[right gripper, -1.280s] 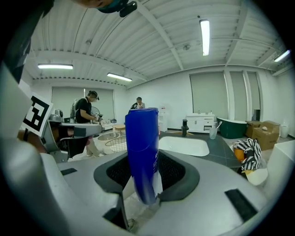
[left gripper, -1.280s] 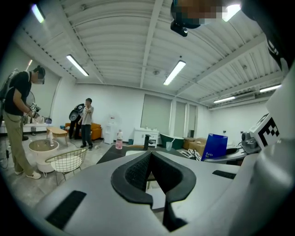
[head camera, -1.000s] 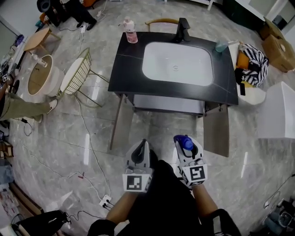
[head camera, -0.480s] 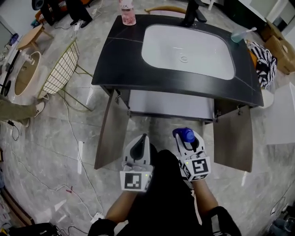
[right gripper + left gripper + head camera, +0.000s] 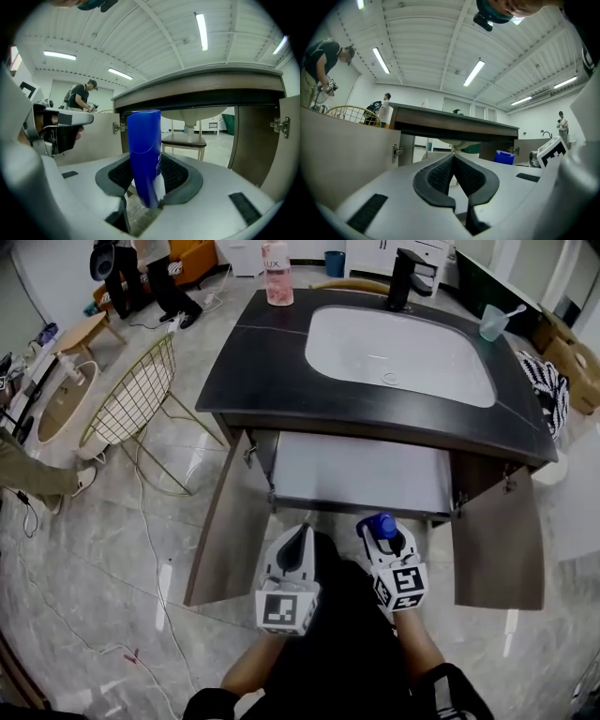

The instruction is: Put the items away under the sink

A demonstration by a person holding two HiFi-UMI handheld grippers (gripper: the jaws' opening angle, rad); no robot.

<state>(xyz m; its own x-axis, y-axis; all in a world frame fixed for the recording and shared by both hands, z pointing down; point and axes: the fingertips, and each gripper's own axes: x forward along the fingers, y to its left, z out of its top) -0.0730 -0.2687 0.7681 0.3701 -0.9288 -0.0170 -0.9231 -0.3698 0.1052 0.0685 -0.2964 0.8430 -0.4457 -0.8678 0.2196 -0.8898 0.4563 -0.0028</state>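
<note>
A blue bottle (image 5: 144,154) stands upright between the jaws of my right gripper (image 5: 149,180), which is shut on it; in the head view the blue bottle (image 5: 379,524) pokes up from the right gripper (image 5: 384,538). My left gripper (image 5: 295,549) is shut with nothing in it, its pads (image 5: 440,173) pressed together at the tips. Both grippers sit low in front of the open cabinet under the sink (image 5: 366,470), whose two doors (image 5: 223,521) stand wide open. The black counter (image 5: 253,371) holds the white basin (image 5: 398,343).
A pink bottle (image 5: 276,273) stands at the counter's back left, a black tap (image 5: 403,277) behind the basin, a pale cup (image 5: 491,322) at the back right. A wire chair (image 5: 131,399) stands left of the vanity. People stand at the far left. A cable (image 5: 145,521) trails on the floor.
The view has closed in on the vanity and dropped lower, so the cabinet opening under the sink now shows more. Both grippers keep their hold and place before me.
</note>
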